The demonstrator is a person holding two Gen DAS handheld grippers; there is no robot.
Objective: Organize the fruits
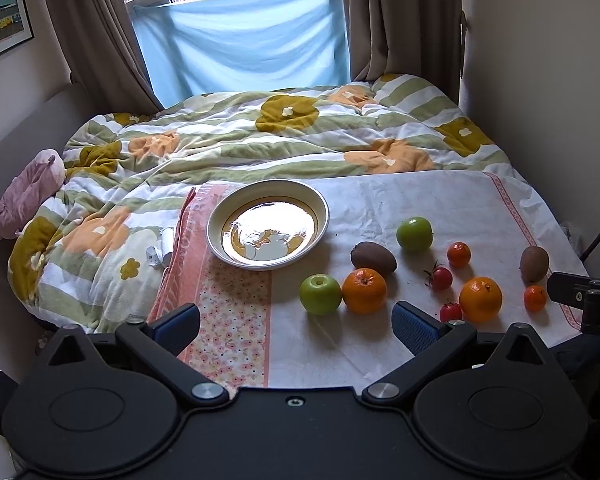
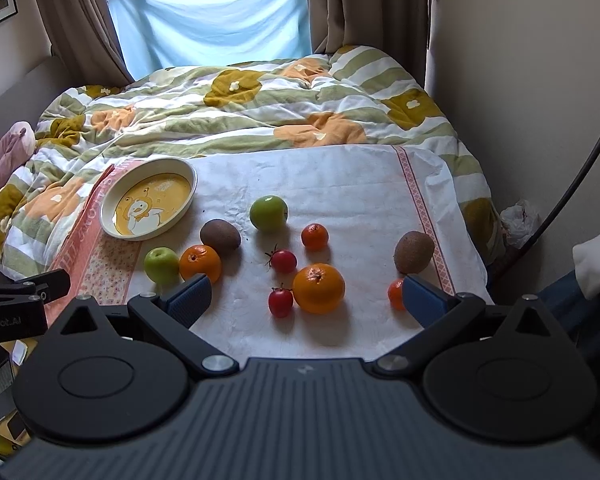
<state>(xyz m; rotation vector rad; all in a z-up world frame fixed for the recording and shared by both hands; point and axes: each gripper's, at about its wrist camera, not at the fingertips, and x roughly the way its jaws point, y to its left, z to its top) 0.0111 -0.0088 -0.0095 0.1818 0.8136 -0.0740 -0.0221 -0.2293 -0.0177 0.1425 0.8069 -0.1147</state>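
Fruit loose on cloth (image 2: 340, 184), bowl (image 2: 112, 204) far left, empty, likely to collect it. Left gripper (image 1: 296, 326) and right gripper (image 2: 306, 296): fingers apart, holding nothing

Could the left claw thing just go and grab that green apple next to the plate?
Probably yes. The left gripper has its jaws open and empty, and the green apple sits just ahead of it on the cloth. Only the orange touching its right side might crowd one jaw.

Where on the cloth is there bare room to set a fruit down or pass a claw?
Free: the plate holds nothing; bare cloth behind the far apple; near strip before the big orange. Crowded: the middle, where near apple, orange and kiwi sit close together.
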